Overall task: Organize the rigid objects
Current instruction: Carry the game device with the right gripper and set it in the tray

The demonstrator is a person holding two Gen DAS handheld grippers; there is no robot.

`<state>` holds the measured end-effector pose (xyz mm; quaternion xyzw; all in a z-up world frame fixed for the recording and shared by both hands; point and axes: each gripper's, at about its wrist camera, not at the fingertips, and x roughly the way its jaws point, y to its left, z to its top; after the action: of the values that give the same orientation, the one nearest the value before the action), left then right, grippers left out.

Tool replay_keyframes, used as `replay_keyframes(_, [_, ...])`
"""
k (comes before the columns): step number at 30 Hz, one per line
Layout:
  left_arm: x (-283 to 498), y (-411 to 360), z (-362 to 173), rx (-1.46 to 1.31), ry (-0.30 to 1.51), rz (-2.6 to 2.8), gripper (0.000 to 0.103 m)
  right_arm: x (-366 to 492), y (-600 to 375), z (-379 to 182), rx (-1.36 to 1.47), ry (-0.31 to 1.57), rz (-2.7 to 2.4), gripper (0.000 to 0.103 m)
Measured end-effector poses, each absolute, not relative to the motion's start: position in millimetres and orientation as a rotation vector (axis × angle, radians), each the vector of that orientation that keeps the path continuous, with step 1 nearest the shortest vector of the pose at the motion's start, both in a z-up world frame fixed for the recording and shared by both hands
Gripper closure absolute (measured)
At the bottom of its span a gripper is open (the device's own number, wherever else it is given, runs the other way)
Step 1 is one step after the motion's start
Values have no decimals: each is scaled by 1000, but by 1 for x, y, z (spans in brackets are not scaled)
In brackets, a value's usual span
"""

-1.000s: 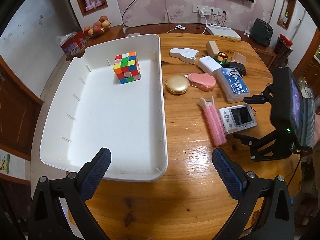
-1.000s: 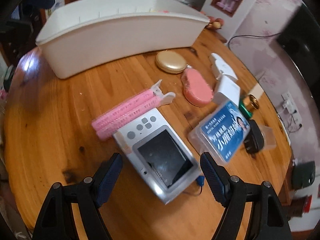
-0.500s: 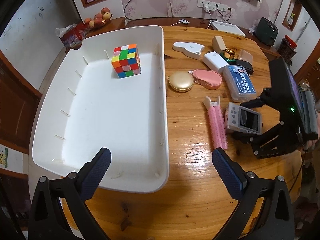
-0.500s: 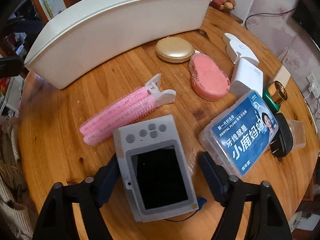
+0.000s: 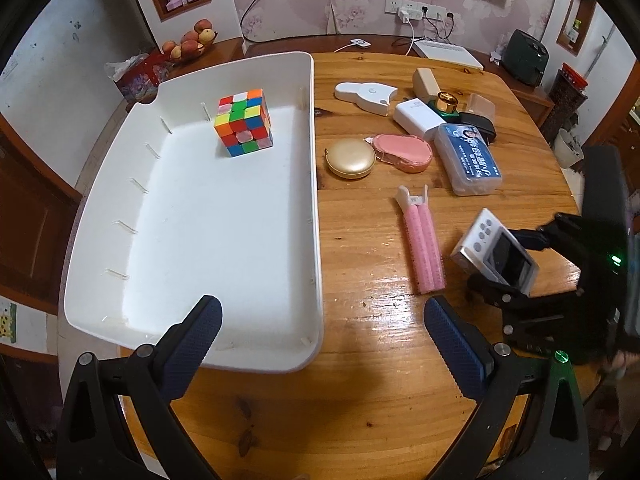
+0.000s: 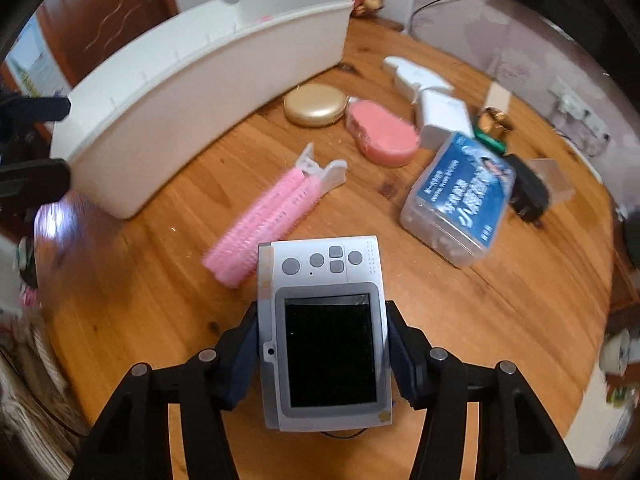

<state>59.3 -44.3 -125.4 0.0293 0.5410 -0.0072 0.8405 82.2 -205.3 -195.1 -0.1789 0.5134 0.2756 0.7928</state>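
Note:
My right gripper [image 6: 324, 354] is shut on a grey handheld device with a dark screen [image 6: 325, 332] and holds it tilted above the wooden table; it also shows in the left wrist view [image 5: 496, 254]. My left gripper [image 5: 320, 344] is open and empty over the near rim of the white bin [image 5: 200, 232], which holds a colourful puzzle cube [image 5: 243, 122]. A pink hair roller clip [image 5: 422, 240] lies on the table beside the device.
On the table right of the bin lie a gold compact [image 5: 351, 158], a pink case [image 5: 406, 152], a blue-labelled clear box [image 5: 470, 158], a white box [image 5: 418, 118], a white gadget [image 5: 366, 96], a gold-capped bottle [image 5: 446, 102] and a black adapter [image 5: 478, 124].
My right gripper closed on the grey device and lifted it off the table, tilting it up. My left gripper drifted slightly and stayed open.

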Motion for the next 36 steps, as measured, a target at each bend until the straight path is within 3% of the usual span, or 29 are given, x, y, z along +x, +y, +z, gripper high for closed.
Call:
replay_keyframes(20, [24, -10, -68, 50, 986, -55, 2, 18, -198, -82, -194, 953, 350, 45])
replay_keyframes(36, [41, 83, -79, -61, 976, 60, 2, 70, -97, -46, -75, 925, 373, 45])
